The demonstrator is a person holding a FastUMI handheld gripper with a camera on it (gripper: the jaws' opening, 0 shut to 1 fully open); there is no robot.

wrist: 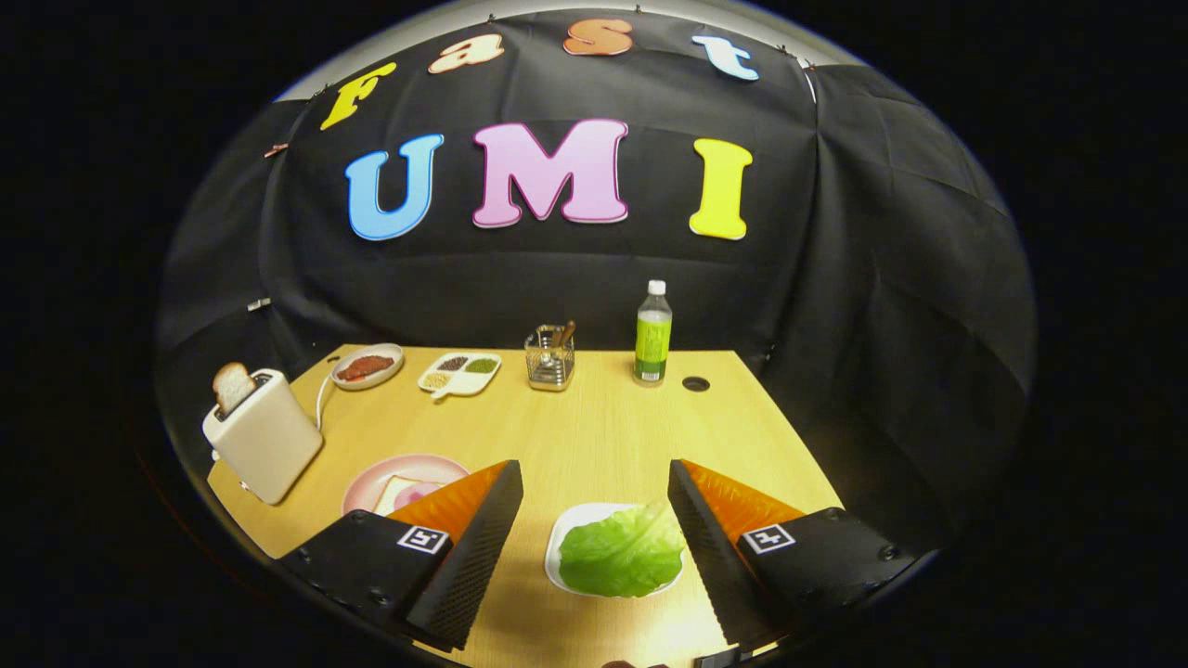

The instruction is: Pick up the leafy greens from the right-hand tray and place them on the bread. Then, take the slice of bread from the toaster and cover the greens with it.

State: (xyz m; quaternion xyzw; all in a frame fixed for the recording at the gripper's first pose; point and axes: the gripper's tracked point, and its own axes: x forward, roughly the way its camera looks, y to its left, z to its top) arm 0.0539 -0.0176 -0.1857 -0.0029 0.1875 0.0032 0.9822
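Observation:
A green lettuce leaf (622, 555) lies on a small white tray (561, 547) on the wooden table, between my fingers and close to the right one. My gripper (594, 482) is open with nothing in it, its orange-and-black fingers (469, 543) wide apart above the table. A pink plate (371, 482) with a slice of bread (394, 494) and a pink slice on it sits partly hidden behind the left finger. Further left stands a cream toaster (264, 441) with a slice of toast (232, 385) sticking up out of its slot.
Along the table's back edge stand a plate of red food (367, 366), a divided white dish (459, 373), a wire utensil holder (549, 359) and a green bottle (652, 334). A dark round hole (695, 383) lies near the bottle.

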